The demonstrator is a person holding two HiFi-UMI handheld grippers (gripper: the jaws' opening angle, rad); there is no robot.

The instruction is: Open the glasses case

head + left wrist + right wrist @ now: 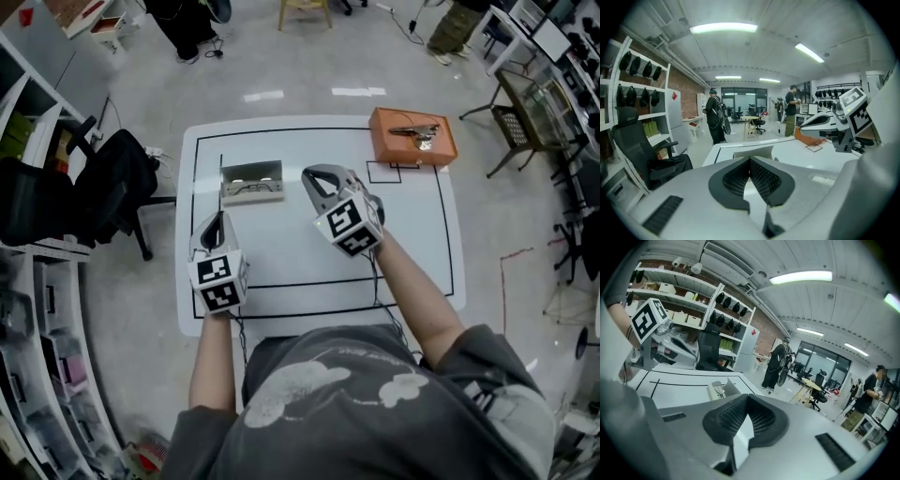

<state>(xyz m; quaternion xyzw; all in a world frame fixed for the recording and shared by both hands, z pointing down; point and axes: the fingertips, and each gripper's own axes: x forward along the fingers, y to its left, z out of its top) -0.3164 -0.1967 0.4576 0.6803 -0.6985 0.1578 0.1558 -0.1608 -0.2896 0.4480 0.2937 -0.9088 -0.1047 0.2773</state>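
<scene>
Lying open, long axis left-right, the glasses case [251, 181] sits near the closed, empty left claw [218, 217] and right claw [314, 174].

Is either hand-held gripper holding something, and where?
Nothing is held: left hand-held gripper and right hand-held gripper are both shut and empty, away from the glasses case.

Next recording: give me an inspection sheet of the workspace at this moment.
surface: white table with black marked lines.
job's things: glasses case lies open, glasses inside.
clutter: orange box at the far right, a metal thing on top.
grippers: left gripper and right gripper both shut, empty.
cables: thin lead behind the left gripper.
surroundings: black chair, shelves, people standing.
</scene>
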